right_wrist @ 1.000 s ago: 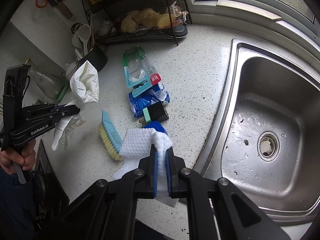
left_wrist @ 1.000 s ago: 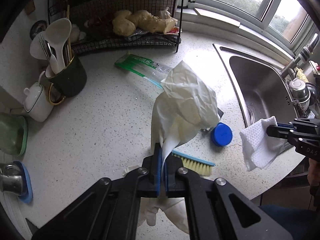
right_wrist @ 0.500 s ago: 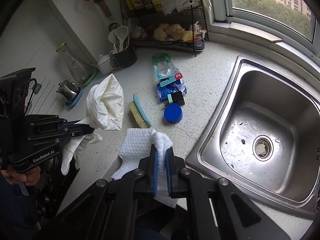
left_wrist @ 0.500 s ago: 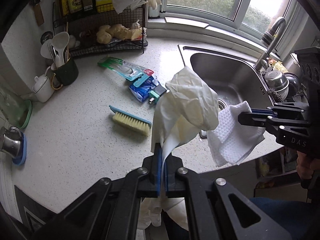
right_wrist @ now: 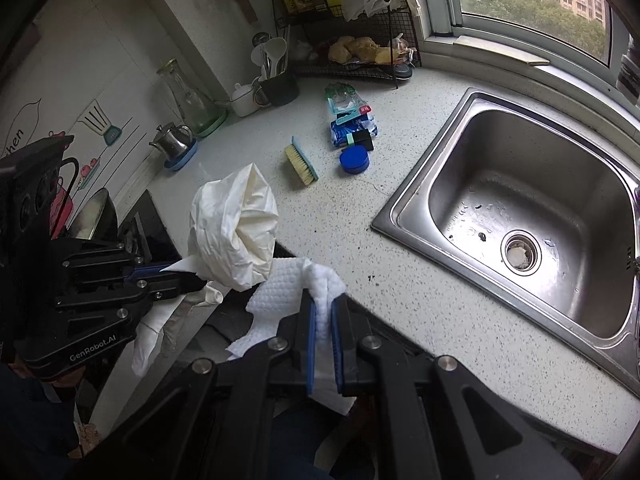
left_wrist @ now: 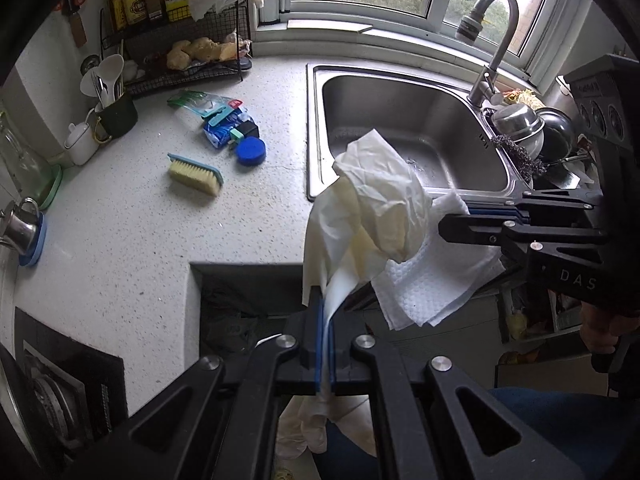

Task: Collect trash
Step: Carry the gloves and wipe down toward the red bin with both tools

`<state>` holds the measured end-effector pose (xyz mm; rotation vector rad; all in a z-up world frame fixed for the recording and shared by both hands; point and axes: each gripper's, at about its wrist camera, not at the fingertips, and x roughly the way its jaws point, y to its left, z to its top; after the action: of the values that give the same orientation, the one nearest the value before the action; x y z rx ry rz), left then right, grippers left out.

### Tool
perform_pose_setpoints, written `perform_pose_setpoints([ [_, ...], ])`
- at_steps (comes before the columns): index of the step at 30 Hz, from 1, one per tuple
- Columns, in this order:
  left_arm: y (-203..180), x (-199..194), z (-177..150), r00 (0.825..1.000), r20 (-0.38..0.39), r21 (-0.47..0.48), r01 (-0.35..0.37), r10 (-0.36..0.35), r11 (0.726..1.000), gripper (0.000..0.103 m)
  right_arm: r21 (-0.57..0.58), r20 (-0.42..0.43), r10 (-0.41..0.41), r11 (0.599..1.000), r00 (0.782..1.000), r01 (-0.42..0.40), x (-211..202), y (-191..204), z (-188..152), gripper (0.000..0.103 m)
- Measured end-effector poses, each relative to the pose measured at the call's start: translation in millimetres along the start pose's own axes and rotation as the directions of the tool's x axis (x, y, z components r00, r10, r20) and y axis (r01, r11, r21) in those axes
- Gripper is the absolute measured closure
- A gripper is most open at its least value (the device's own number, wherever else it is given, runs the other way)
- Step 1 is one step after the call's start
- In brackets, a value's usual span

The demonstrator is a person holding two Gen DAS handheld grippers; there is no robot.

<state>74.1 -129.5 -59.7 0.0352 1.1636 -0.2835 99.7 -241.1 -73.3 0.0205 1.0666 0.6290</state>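
My left gripper (left_wrist: 324, 300) is shut on a crumpled cream rubber glove (left_wrist: 376, 200), whose fingers dangle below the jaws. My right gripper (left_wrist: 452, 220) comes in from the right, shut on a white paper towel (left_wrist: 432, 284) that hangs partly behind the glove. In the right wrist view the right gripper (right_wrist: 322, 304) pinches the towel (right_wrist: 280, 284), and the left gripper (right_wrist: 188, 276) holds the glove (right_wrist: 232, 224) close beside it. Both are held past the counter's front edge, above a dark opening (left_wrist: 240, 292) below the counter.
A scrub brush (left_wrist: 196, 170), a blue lid (left_wrist: 251, 151) and blue packets (left_wrist: 224, 132) lie on the speckled counter (left_wrist: 120, 220). The steel sink (left_wrist: 400, 128) and faucet (left_wrist: 488, 60) are to the right, dishes beside them. A wire rack (left_wrist: 192, 60) and utensil cup (left_wrist: 116, 116) stand at the back.
Both grippers drew back from over the counter to beyond its front edge and rose a little. The glove and towel came closer together and now overlap. Both grips are unchanged.
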Motion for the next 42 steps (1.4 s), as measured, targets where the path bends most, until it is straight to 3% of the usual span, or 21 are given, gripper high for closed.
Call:
perform_pose_setpoints([
  [7,-37,27,-42,0.996,-0.088,-0.008,0.006,-0.007,1.0,0.102,0.02,-0.056,0.014,1.0,0.998,-0.012,2,-9,-46,0.097],
  [18,-50,102,-83,0.976,-0.213,-0.038,0.033,-0.04,0.999,0.102,0.066,-0.139,-0.031,0.997,0.99,0.041,42,-34,-97,0.097],
  [24,-50,164,-100,0.966,-0.247,-0.05,0.068,-0.078,0.996,0.102,0.103,-0.195,-0.046,0.992,0.98,0.067,84,-55,-125,0.097],
  [34,-42,294,-146,0.926,-0.345,-0.092,0.131,-0.155,0.987,0.102,0.176,-0.227,-0.042,0.981,0.973,0.083,159,-102,-174,0.097],
  [42,-42,401,-180,0.9,-0.391,-0.113,0.162,-0.194,0.98,0.102,0.212,-0.288,-0.07,0.968,0.955,0.135,212,-138,-218,0.097],
])
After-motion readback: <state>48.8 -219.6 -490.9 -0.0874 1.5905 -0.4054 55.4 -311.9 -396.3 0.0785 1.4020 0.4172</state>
